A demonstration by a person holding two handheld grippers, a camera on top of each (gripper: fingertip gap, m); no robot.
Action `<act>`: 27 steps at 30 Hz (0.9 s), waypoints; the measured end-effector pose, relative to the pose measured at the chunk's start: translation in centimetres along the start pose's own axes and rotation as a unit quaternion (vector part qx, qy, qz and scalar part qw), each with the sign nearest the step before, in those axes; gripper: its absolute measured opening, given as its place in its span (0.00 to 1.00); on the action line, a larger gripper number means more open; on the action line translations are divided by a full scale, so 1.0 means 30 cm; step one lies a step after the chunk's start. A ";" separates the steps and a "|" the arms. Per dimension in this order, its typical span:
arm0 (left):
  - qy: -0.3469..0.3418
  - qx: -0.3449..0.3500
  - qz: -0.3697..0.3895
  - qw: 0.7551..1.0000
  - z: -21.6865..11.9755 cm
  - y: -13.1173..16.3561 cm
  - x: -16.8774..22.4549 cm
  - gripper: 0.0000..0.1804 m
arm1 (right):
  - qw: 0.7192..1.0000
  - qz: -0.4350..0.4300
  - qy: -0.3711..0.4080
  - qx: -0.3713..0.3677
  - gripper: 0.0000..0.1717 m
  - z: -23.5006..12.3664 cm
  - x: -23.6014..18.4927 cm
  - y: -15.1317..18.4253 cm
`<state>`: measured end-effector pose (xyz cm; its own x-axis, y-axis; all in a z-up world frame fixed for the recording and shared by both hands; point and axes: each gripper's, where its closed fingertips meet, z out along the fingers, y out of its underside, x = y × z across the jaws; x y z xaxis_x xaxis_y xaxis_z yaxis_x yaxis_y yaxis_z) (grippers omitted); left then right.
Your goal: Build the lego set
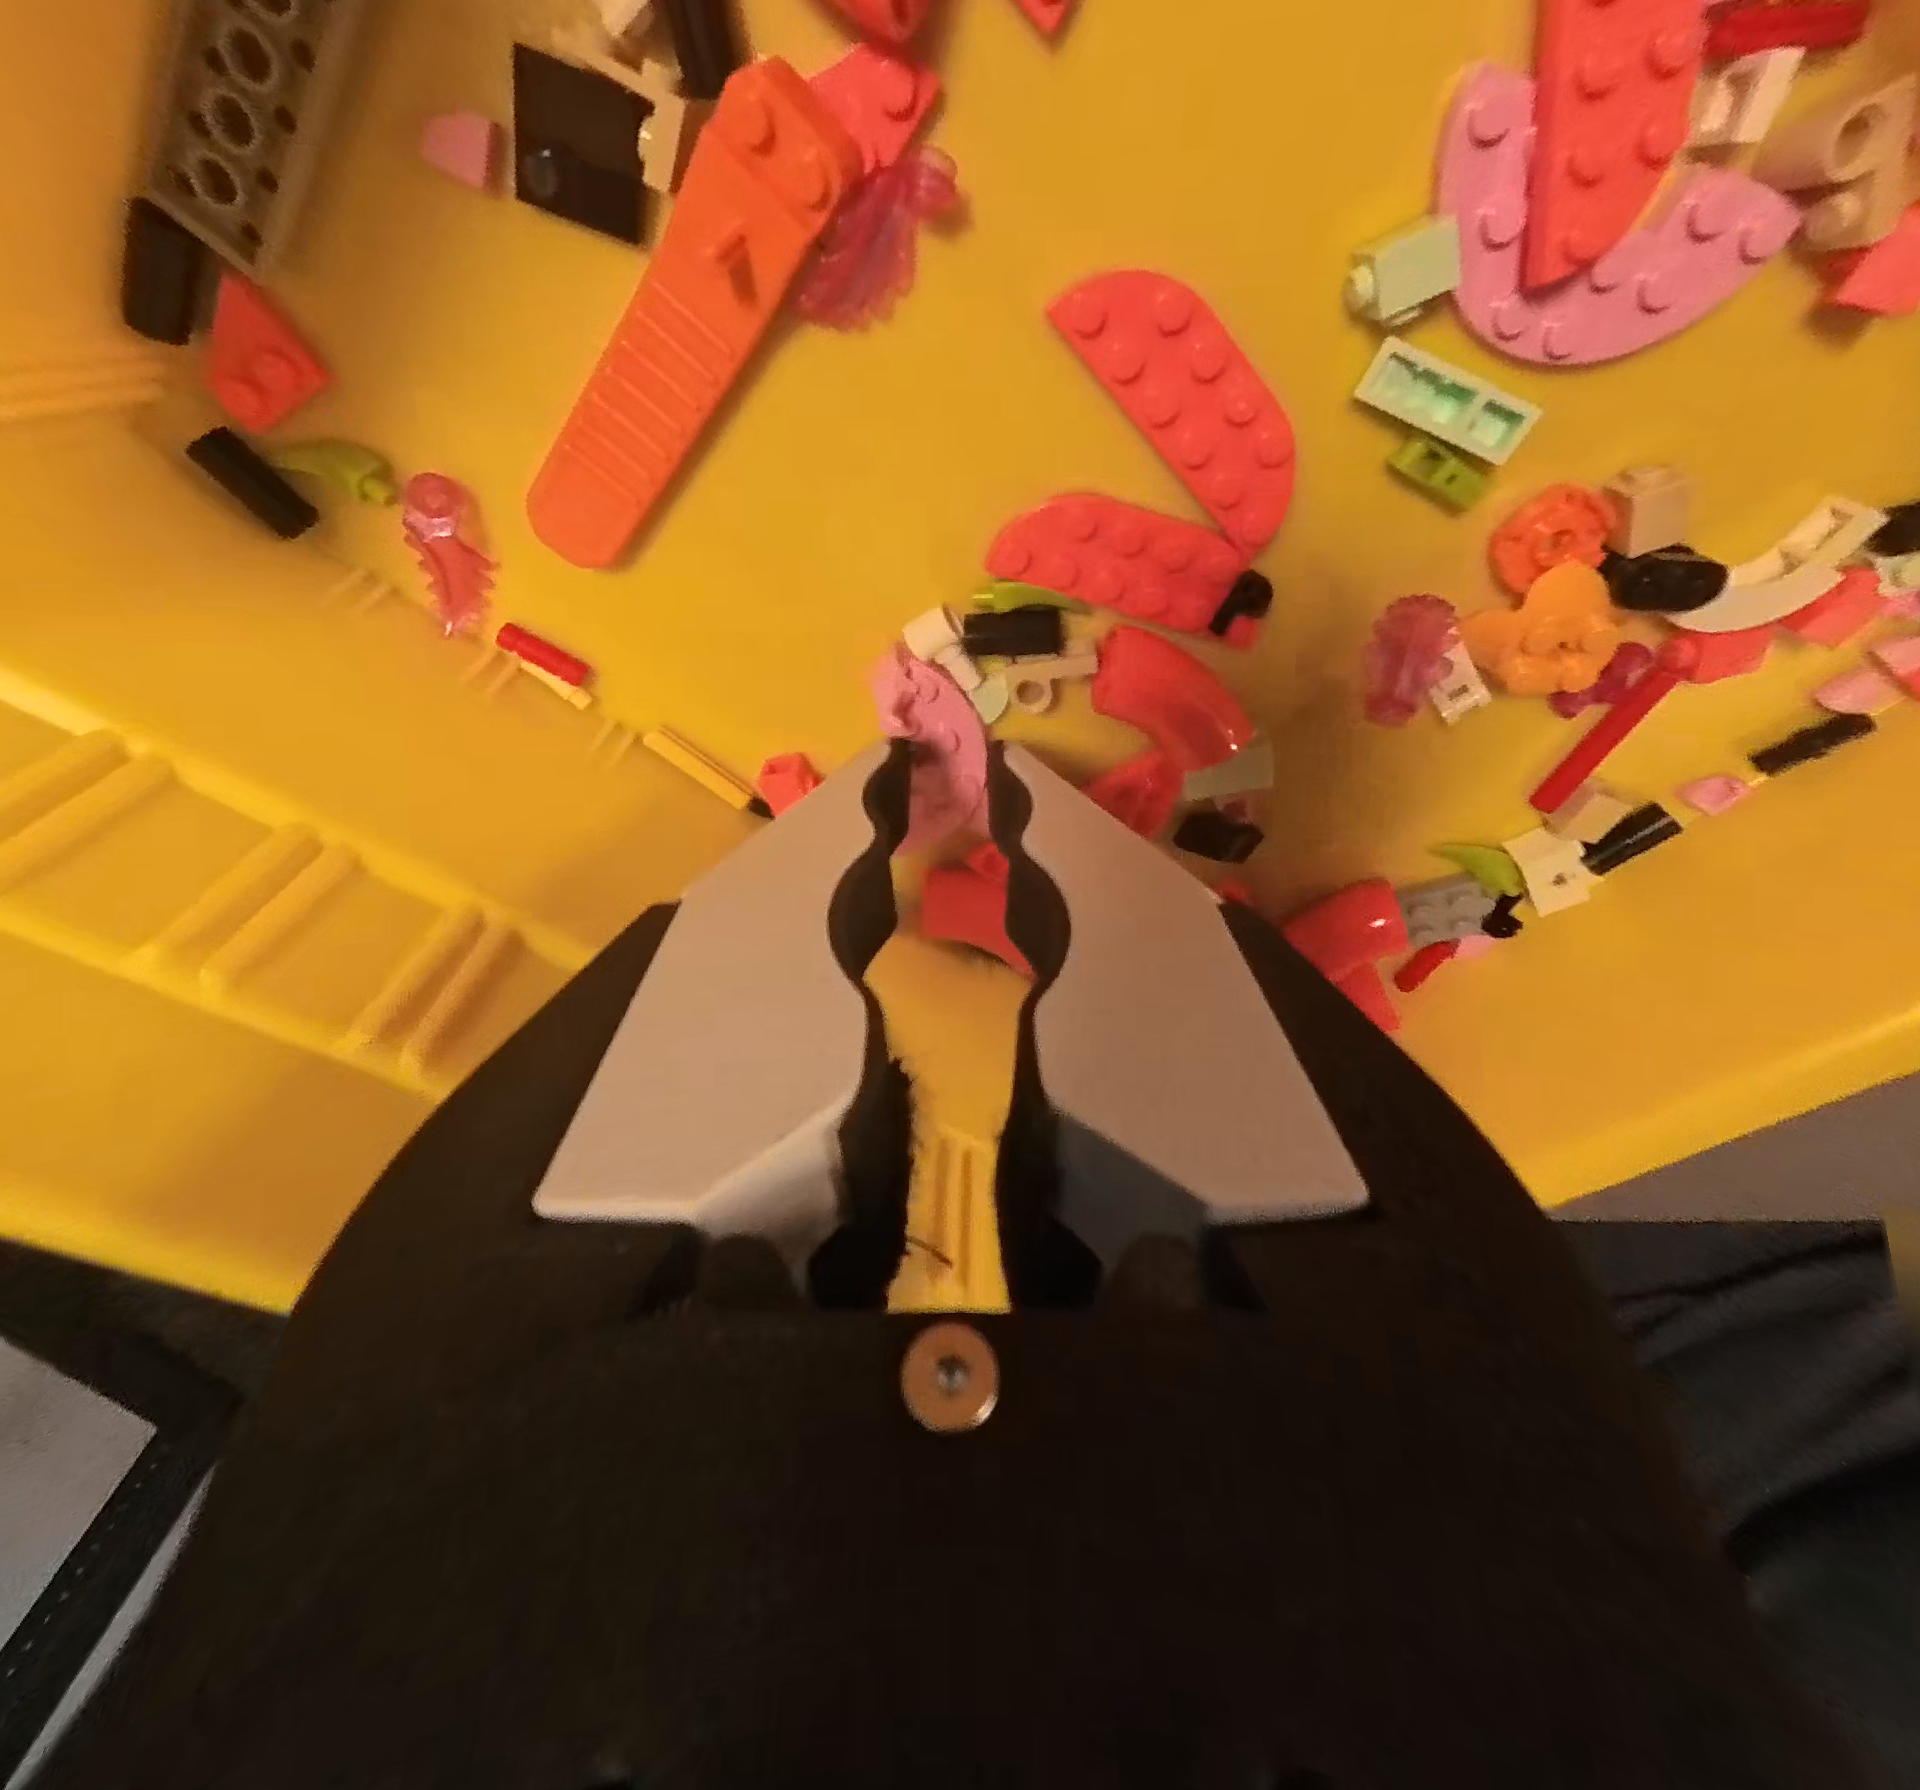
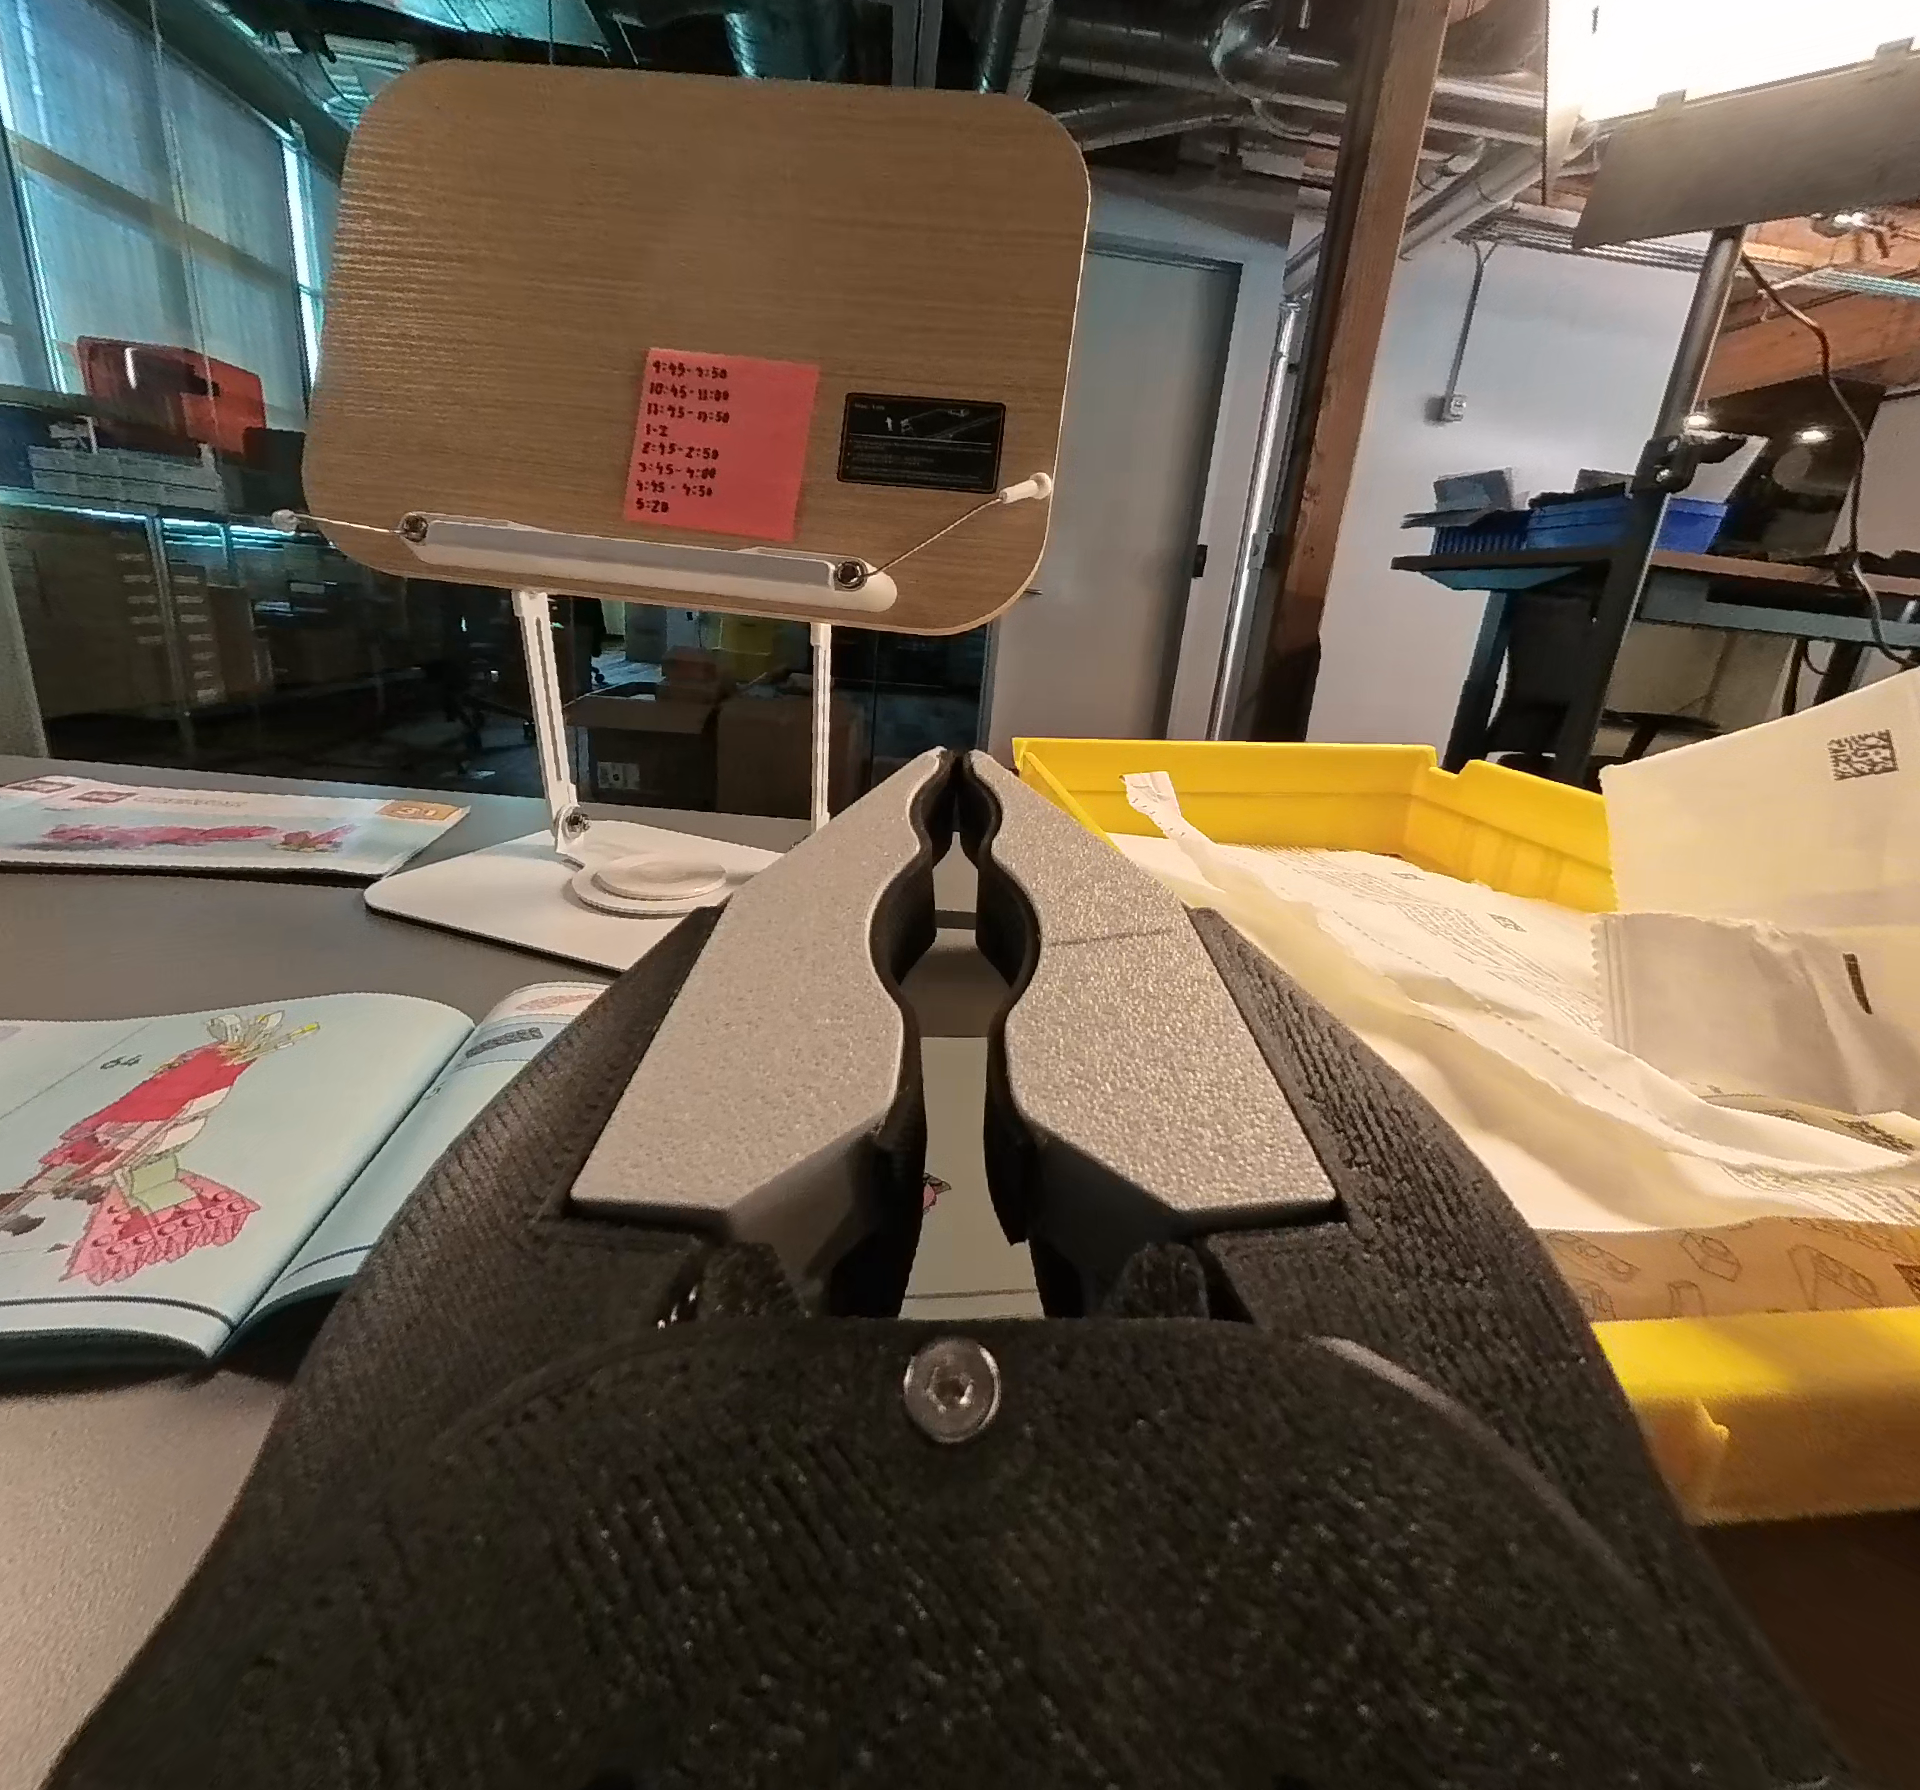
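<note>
Pink curved plate (image 1: pixel 928 753) sits between the fingertips of our left tool (image 1: pixel 940 769), down in the yellow tray (image 1: pixel 312 909) full of loose building pieces. The jaws stand close on either side of it and appear to pinch it, with its far end poking out past the tips; the picture is a little blurred, so we judge it gripped rather than merely framed. It seems raised at its far end, though we cannot tell whether it has left the tray floor.

Just beside it lie a small red brick (image 1: pixel 961 899), a red curved piece (image 1: pixel 1174 701) to the right, and a little cluster of black and white bits (image 1: pixel 997 634) on the far side. Farther off rest an orange wedge tool (image 1: pixel 686 306) and a red rounded plate (image 1: pixel 1184 390).

Our right tool (image 2: pixel 958 766) is pressed together on nothing, hovering over the dark worktop (image 2: pixel 208 940). An open booklet (image 2: pixel 208 1148) lies to its left, a wooden stand (image 2: pixel 696 338) at the far side, and a second yellow tray (image 2: pixel 1507 826) of paper wrappers to the right.

As we judge it, one piece is picked out; no assembled model shows anywhere, and most pieces lie loose.
</note>
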<state>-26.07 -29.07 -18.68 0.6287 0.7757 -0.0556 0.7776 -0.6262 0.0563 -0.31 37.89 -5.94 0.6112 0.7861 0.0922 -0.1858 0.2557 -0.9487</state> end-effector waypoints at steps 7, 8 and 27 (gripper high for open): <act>0.023 0.064 0.016 0.998 -0.150 -0.003 0.053 0.07 | 1.000 0.006 0.003 0.000 0.00 0.000 0.007 0.000; 0.032 0.077 0.019 0.996 -0.178 -0.007 0.068 0.07 | 1.000 0.007 0.004 0.000 0.00 -0.001 0.008 0.000; 0.093 0.393 0.331 0.853 -0.822 -0.147 1.021 0.07 | 0.999 0.043 0.010 0.003 0.00 -0.003 0.024 0.000</act>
<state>-10.45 -0.62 3.95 0.9768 0.1848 -0.1082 0.0641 -0.7344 -0.6757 0.18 38.41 -5.89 0.6075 0.7943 0.0055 -0.2416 0.1914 -0.9513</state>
